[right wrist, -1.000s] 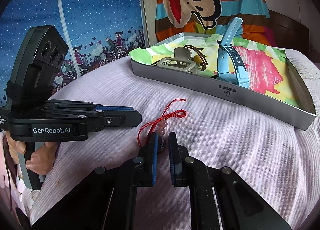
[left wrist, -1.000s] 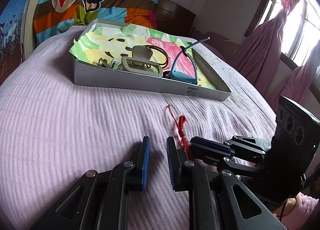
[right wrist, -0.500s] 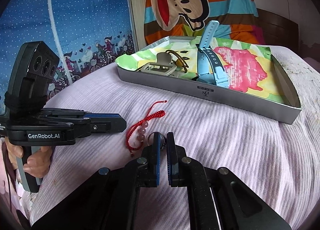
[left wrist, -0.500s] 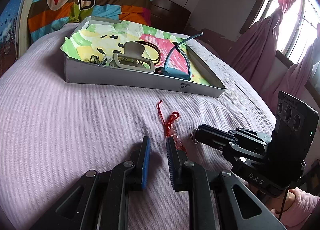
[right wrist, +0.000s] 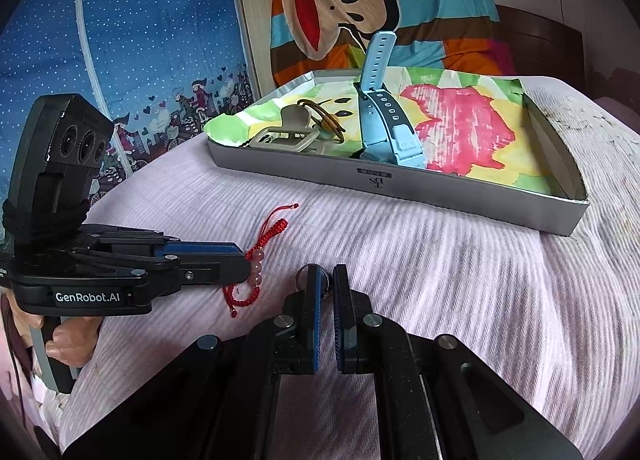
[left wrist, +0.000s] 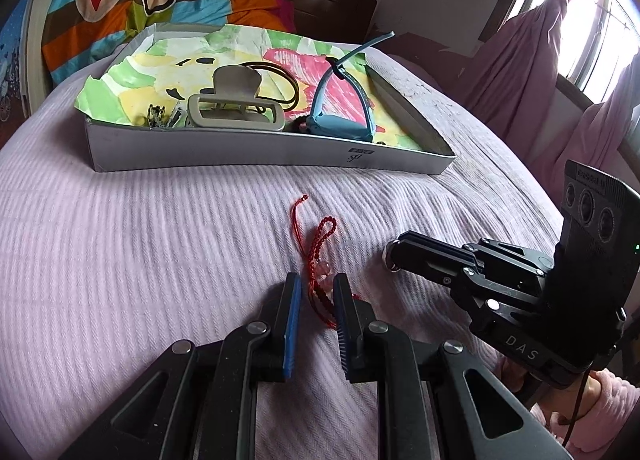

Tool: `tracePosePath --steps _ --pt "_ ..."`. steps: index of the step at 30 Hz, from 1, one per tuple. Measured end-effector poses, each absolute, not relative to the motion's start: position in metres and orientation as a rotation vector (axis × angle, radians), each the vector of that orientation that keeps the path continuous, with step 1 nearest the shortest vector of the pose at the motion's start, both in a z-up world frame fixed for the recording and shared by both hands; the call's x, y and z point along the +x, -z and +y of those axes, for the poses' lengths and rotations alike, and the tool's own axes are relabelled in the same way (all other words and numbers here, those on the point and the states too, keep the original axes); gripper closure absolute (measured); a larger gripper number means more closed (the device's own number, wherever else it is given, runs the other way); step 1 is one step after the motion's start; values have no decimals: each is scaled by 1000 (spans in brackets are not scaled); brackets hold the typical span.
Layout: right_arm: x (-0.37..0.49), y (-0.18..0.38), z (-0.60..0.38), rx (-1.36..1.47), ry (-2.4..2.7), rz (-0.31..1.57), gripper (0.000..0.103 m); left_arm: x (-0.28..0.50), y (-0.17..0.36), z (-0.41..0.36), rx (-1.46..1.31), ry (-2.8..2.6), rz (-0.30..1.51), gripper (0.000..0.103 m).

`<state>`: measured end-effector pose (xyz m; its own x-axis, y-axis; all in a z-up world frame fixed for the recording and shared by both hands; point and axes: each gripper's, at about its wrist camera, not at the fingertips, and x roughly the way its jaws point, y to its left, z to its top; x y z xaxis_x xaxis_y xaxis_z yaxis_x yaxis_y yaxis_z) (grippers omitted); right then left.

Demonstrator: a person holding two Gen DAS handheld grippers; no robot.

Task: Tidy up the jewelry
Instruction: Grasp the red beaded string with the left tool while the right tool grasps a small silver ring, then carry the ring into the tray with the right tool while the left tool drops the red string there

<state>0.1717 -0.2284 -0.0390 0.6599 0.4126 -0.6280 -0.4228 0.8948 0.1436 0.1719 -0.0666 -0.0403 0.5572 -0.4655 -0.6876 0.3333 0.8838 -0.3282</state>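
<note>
On the lilac ribbed bedspread (left wrist: pixel 120 244) lies a red cord bracelet (left wrist: pixel 320 256) with pale pink beads, well short of the grey tray (left wrist: pixel 256 148). The left gripper (left wrist: pixel 316 300) sits low over the bracelet's near end, its blue-padded jaws slightly apart with the cord lying between them; no pad presses on it. The right gripper (right wrist: pixel 327 288), just beside, has its jaws together, clamped on a small metal ring (right wrist: pixel 304 276) (only the rim shows past the fingertips). The tray, lined with crumpled coloured paper, holds a beige hair claw (left wrist: pixel 236 108), a dark loop (left wrist: pixel 286 80), a light blue watch (left wrist: pixel 340 116) with its strap standing upright, and some small metallic pieces (left wrist: pixel 158 114).
</note>
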Motion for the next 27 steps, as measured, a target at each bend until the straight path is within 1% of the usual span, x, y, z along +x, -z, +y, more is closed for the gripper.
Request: tracePosePath --steps 3,7,15,27 --pt "173 39 -230 -13 -467 706 98 173 41 -74 -120 450 872 87" --pt "173 39 -233 -5 -460 705 98 173 42 -80 -73 426 877 98" --pt "174 39 -237 12 -450 699 98 163 37 -81 -42 421 824 100" --pt "177 39 -247 104 -460 670 98 149 18 -62 -127 366 706 100"
